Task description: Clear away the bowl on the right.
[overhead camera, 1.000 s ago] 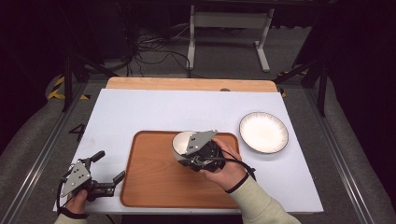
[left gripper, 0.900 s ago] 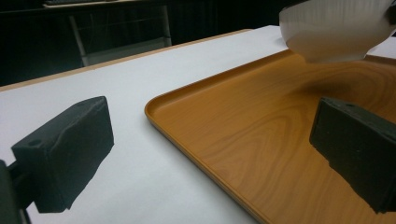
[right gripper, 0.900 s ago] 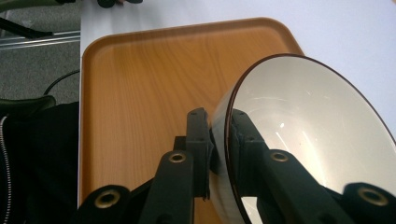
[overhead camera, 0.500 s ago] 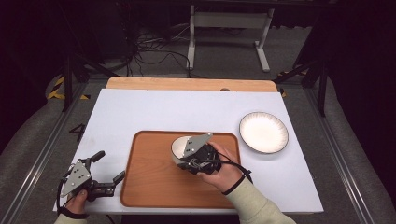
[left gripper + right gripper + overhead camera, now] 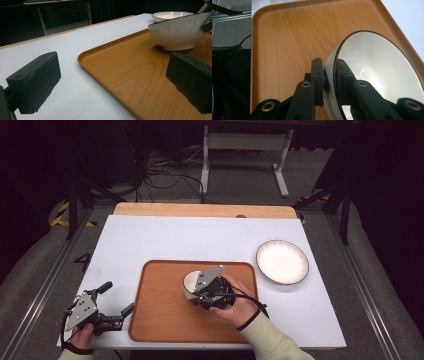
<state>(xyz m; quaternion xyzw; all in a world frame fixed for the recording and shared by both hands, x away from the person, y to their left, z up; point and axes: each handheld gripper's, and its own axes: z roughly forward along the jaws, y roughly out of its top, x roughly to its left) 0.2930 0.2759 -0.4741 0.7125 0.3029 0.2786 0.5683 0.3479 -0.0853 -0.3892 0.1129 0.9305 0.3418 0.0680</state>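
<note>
A white table top (image 5: 165, 240) carries a wooden tray (image 5: 160, 312) with rounded corners and a low raised rim, set near the person's edge. To the tray's right, apart from it on the bare white surface, lies a white plate (image 5: 282, 261) with a dark rim. On the tray, toward its far right part, sits a white bowl (image 5: 190, 282) with a thin dark rim line; in the left gripper view the bowl leans, its foot touching the wood while its rim tilts upward. The right gripper (image 5: 202, 289) pinches the bowl's wall, one jaw inside and one outside, as the right gripper view shows. The left gripper (image 5: 116, 299) hovers at the tray's left edge, jaws spread wide with nothing between them.
</note>
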